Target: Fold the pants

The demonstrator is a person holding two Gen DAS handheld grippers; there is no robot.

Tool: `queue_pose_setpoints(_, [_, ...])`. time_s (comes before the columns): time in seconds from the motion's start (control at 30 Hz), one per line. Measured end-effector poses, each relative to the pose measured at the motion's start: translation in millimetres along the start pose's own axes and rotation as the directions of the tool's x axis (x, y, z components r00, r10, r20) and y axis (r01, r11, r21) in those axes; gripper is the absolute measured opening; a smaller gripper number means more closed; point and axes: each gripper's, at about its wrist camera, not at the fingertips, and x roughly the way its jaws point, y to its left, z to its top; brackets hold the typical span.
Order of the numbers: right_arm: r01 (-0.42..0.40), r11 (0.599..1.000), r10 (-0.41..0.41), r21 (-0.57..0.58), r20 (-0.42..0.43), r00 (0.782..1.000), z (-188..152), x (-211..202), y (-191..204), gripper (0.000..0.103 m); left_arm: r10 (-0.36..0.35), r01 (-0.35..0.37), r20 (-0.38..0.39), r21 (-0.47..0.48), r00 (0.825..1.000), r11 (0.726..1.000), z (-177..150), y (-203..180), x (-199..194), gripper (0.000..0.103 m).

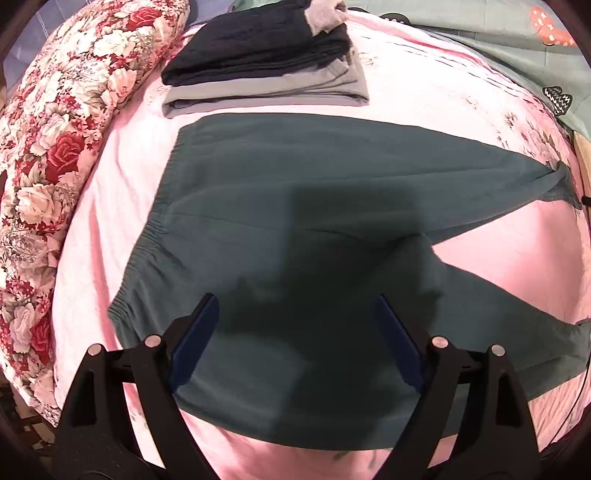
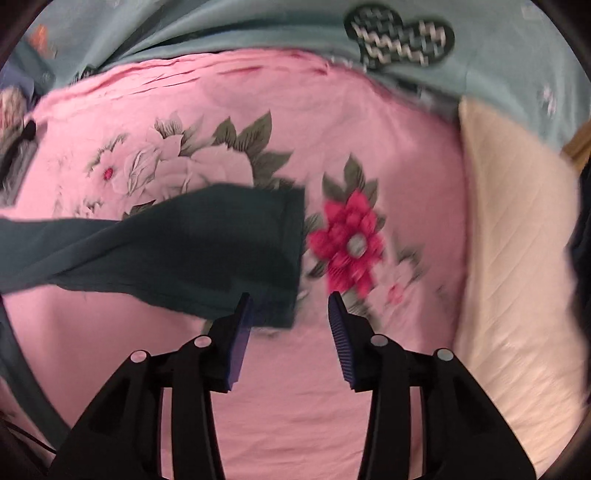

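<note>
Dark teal pants (image 1: 295, 206) lie spread flat on the pink bed sheet (image 1: 424, 85), elastic waistband at the left and both legs running to the right. My left gripper (image 1: 295, 306) hovers above the seat of the pants, its jaws wide apart and nothing between them. In the right wrist view one leg's cuff end (image 2: 229, 251) lies on the sheet. My right gripper (image 2: 290, 299) hangs just over the cuff's near corner, open, with blue pads (image 2: 341, 332) not pressing on the cloth. This view is blurred.
A stack of folded dark and grey garments (image 1: 266, 62) sits beyond the waistband. A red-and-white floral quilt (image 1: 55, 147) borders the left. A pale teal blanket (image 2: 258, 33) lies at the far side and a cream quilted cover (image 2: 517, 258) at the right.
</note>
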Motion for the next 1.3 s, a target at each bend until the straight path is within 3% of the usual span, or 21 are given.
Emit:
queue_pose_setpoints(0.1, [-0.108, 0.987, 0.111, 0.123, -0.017, 0.994, -5, 15, -2, 0.043, 0.012, -0.012, 0.010, 0.036, 1.000, 0.999, -1, -9, -5, 0.087])
queue_pose_setpoints(0.17, [-0.087, 0.989, 0.089, 0.117, -0.011, 0.996, -7, 22, 4, 0.039, 0.026, -0.027, 0.021, 0.066, 0.999, 0.997, -1, -14, -9, 0.087])
queue_pose_setpoints(0.2, [-0.086, 0.990, 0.087, 0.111, -0.003, 0.996, -8, 20, 7, 0.011, 0.026, -0.027, 0.026, 0.073, 0.999, 0.997, 0, -16, -11, 0.088])
queue_pose_setpoints(0.23, [-0.123, 0.985, 0.125, 0.119, -0.013, 0.992, -8, 17, 9, 0.011, 0.027, -0.029, 0.029, 0.075, 0.999, 0.997, 1, -18, -11, 0.088])
queue_pose_setpoints(0.33, [-0.104, 0.989, 0.102, 0.104, 0.024, 0.994, -14, -13, 12, 0.010, 0.027, -0.029, 0.033, 0.065, 0.999, 0.997, 6, -19, -12, 0.088])
queue_pose_setpoints(0.43, [-0.124, 0.979, 0.116, 0.164, 0.060, 0.991, -31, -50, -3, 0.010, 0.016, -0.019, 0.052, 0.056, 0.999, 0.998, 8, -20, -16, 0.088])
queue_pose_setpoints(0.53, [-0.131, 0.972, 0.128, 0.193, 0.032, 0.991, -55, -66, -15, 0.011, 0.024, -0.028, 0.061, 0.058, 0.998, 0.998, 6, -19, -19, 0.088])
queue_pose_setpoints(0.6, [-0.101, 0.981, 0.108, 0.164, -0.032, 0.994, -67, -56, -14, 0.015, 0.031, -0.034, 0.062, 0.054, 0.998, 0.998, 3, -16, -20, 0.088])
queue_pose_setpoints(0.7, [0.050, 0.993, -0.038, 0.107, -0.116, 0.993, -80, -36, -10, 0.026, 0.050, -0.053, 0.072, 0.035, 0.996, 0.998, -5, -7, -27, 0.090])
queue_pose_setpoints(0.77, [0.183, 0.979, -0.171, 0.094, -0.117, 0.978, -82, -34, -15, 0.030, 0.062, -0.065, 0.090, 0.033, 0.994, 0.997, -11, 4, -34, 0.092])
queue_pose_setpoints(0.9, [0.231, 0.957, -0.226, 0.175, -0.048, 0.973, -77, -64, -14, 0.031, 0.067, -0.072, 0.103, 0.046, 0.992, 0.996, -19, 33, -29, 0.093])
queue_pose_setpoints(1.0, [0.193, 0.973, -0.202, 0.129, 0.054, 0.978, -66, -96, 31, 0.033, 0.052, -0.056, 0.110, 0.040, 0.993, 0.998, -14, 59, -14, 0.093])
queue_pose_setpoints(1.1, [0.077, 0.996, -0.082, 0.040, 0.148, 0.986, -56, -121, 105, 0.037, 0.017, -0.023, 0.137, 0.044, 0.990, 0.999, -2, 82, -4, 0.093])
queue_pose_setpoints(1.2, [-0.099, 0.990, 0.112, -0.102, 0.134, 0.985, -40, -126, 191, 0.041, -0.064, 0.050, 0.167, 0.084, 0.984, 0.995, 23, 108, 3, 0.093])
queue_pose_setpoints(1.3, [-0.192, 0.939, 0.225, -0.286, 0.088, 0.970, -23, -116, 281, 0.041, -0.158, 0.130, 0.181, 0.157, 0.971, 0.979, 53, 128, 10, 0.093])
